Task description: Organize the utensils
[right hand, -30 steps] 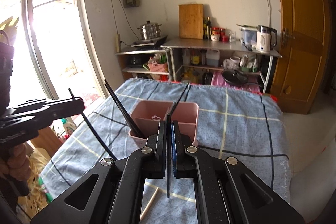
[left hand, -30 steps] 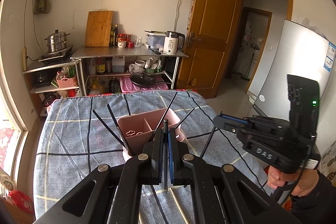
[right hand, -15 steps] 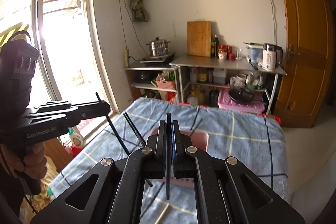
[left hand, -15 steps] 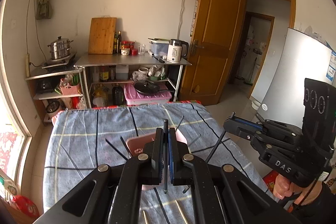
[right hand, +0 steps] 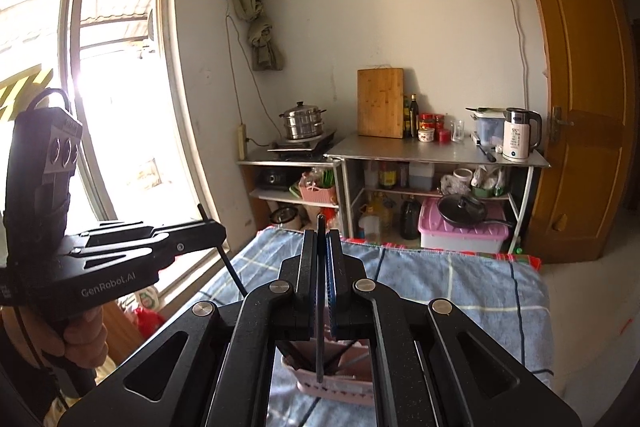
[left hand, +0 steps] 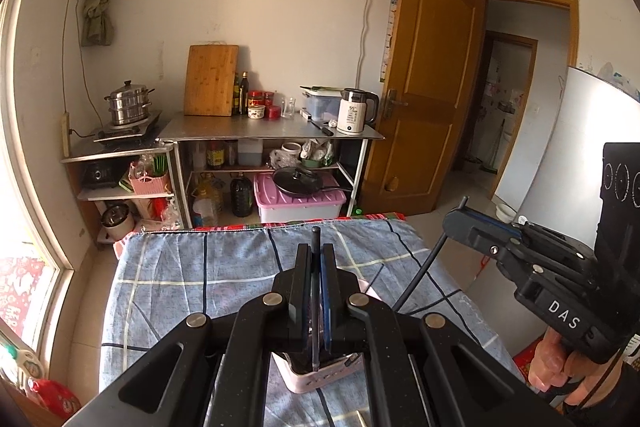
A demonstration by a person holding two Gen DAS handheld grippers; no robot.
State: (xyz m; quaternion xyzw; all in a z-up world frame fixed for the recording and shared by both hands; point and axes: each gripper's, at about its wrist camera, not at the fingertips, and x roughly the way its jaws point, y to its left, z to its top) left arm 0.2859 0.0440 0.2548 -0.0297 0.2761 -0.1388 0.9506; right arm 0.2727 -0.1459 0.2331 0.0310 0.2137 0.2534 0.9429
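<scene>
Both hand-held grippers have risen, the pink holder [left hand: 320,379] now low beneath them on the checked tabletop [left hand: 180,279]. Left hand-held gripper [left hand: 316,267] pinches a black chopstick [left hand: 315,239]; right hand-held gripper [right hand: 321,255] clamps another chopstick [right hand: 321,227] (both upright).

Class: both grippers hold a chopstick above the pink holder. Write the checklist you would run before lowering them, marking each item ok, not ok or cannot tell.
1. Left gripper shut on a black chopstick: ok.
2. Right gripper shut on its black chopstick: ok.
3. Pink holder lies below both grippers: ok.
4. Free compartment under each tip: cannot tell, fingers hide the inside.
5. Grippers apart from each other: ok.
6. Holder upright on the blue cloth: ok.
</scene>
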